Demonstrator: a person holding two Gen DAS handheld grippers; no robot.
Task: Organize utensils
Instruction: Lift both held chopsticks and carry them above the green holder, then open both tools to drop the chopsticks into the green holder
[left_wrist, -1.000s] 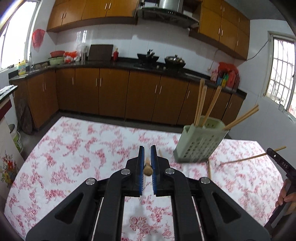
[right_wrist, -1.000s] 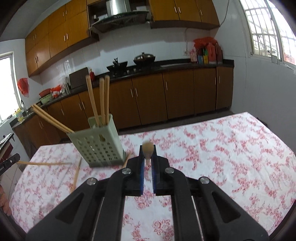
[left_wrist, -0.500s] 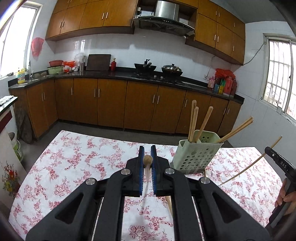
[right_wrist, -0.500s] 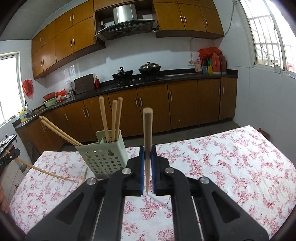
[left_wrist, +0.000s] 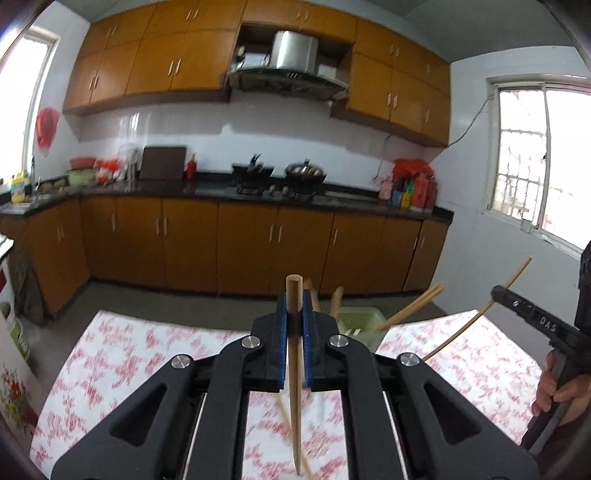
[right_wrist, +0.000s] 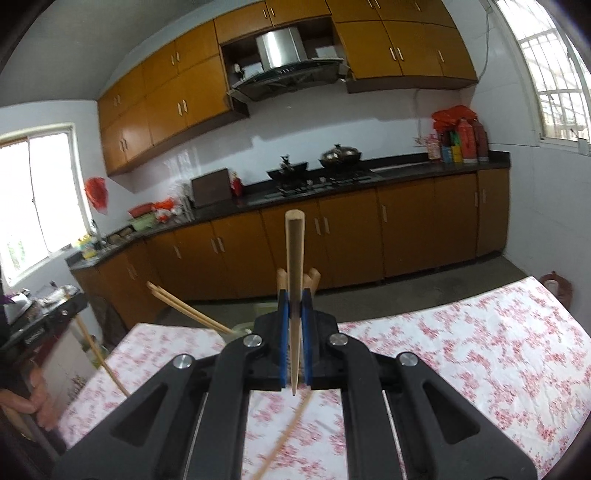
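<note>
My left gripper (left_wrist: 294, 295) is shut on a wooden chopstick (left_wrist: 294, 369) held upright above the table. My right gripper (right_wrist: 294, 295) is shut on another wooden chopstick (right_wrist: 294, 266), also upright. The pale green utensil holder (left_wrist: 356, 323) stands just behind my left gripper's fingers, with several chopsticks (left_wrist: 413, 310) leaning out of it. In the right wrist view the holder (right_wrist: 242, 329) is mostly hidden behind the fingers, with two chopsticks (right_wrist: 184, 308) sticking out to the left. The right gripper and its chopstick (left_wrist: 480, 310) show at the right edge of the left wrist view.
A floral tablecloth (left_wrist: 147, 350) covers the table (right_wrist: 480, 350). One loose chopstick (right_wrist: 284, 439) lies on it under my right gripper and another (left_wrist: 291, 428) under my left. Kitchen cabinets and a counter (left_wrist: 221, 192) stand beyond the far edge.
Both grippers have lifted and tilted up, so each chopstick now stands upright between the pads. The holder has dropped lower in both views, behind the fingers.
</note>
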